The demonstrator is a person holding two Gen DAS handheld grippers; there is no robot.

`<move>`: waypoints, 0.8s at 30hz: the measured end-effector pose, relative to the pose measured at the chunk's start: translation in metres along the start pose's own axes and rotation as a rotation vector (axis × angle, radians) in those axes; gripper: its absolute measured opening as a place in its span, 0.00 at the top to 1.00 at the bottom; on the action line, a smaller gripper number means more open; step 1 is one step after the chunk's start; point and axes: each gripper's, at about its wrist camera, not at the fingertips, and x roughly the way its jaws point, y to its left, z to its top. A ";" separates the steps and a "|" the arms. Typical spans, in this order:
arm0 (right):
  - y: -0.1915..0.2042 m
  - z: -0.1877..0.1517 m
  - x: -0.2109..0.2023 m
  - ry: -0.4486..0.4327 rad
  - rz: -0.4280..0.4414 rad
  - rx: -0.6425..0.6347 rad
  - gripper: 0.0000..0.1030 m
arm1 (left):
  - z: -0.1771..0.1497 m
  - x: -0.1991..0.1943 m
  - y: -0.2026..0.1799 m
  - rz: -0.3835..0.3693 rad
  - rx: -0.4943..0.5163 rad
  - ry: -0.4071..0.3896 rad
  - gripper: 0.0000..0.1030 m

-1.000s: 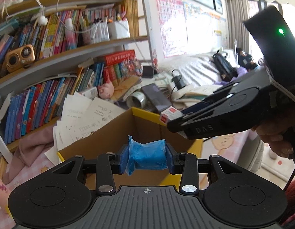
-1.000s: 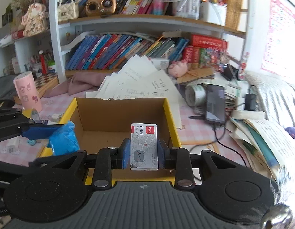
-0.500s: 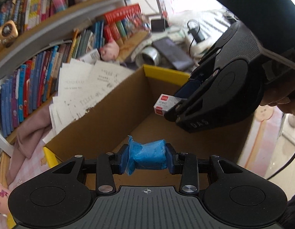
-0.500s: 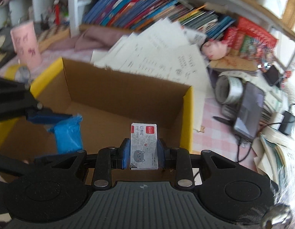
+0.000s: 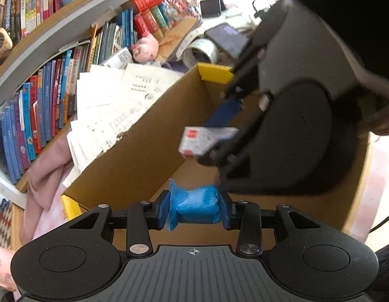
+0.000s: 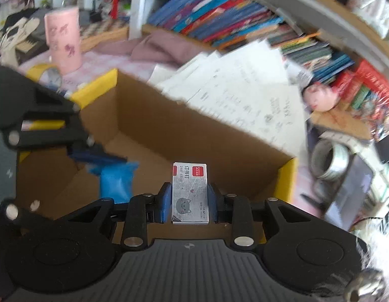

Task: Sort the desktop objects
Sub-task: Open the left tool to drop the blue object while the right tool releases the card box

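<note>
Grippers both sat over the open brown cardboard box point(image 6: 169, 136): your left gripper point(image 5: 197, 207) pinched a crumpled blue packet point(image 5: 195, 205), your right gripper point(image 6: 190, 201) clamped a small grey staple box point(image 6: 190, 192).

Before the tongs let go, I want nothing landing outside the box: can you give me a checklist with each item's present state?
1. Left tongs shut on the blue packet: ok.
2. Right tongs shut on the staple box: ok.
3. Both items over the cardboard box opening: ok.
4. The two tongs apart from each other: cannot tell, they are very close.
5. Box floor bare under the items: ok where it shows; partly hidden.
6. Height above the floor: cannot tell.
</note>
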 end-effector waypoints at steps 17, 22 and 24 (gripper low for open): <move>-0.007 -0.019 0.019 0.172 0.039 -0.026 0.73 | -0.003 0.007 -0.013 -0.063 -0.004 0.099 0.61; -0.011 -0.015 0.016 0.120 0.026 -0.012 0.66 | 0.000 0.012 -0.010 -0.048 -0.003 0.108 0.57; -0.011 -0.015 0.014 0.105 0.034 -0.013 0.60 | 0.000 0.010 -0.011 -0.033 -0.001 0.096 0.40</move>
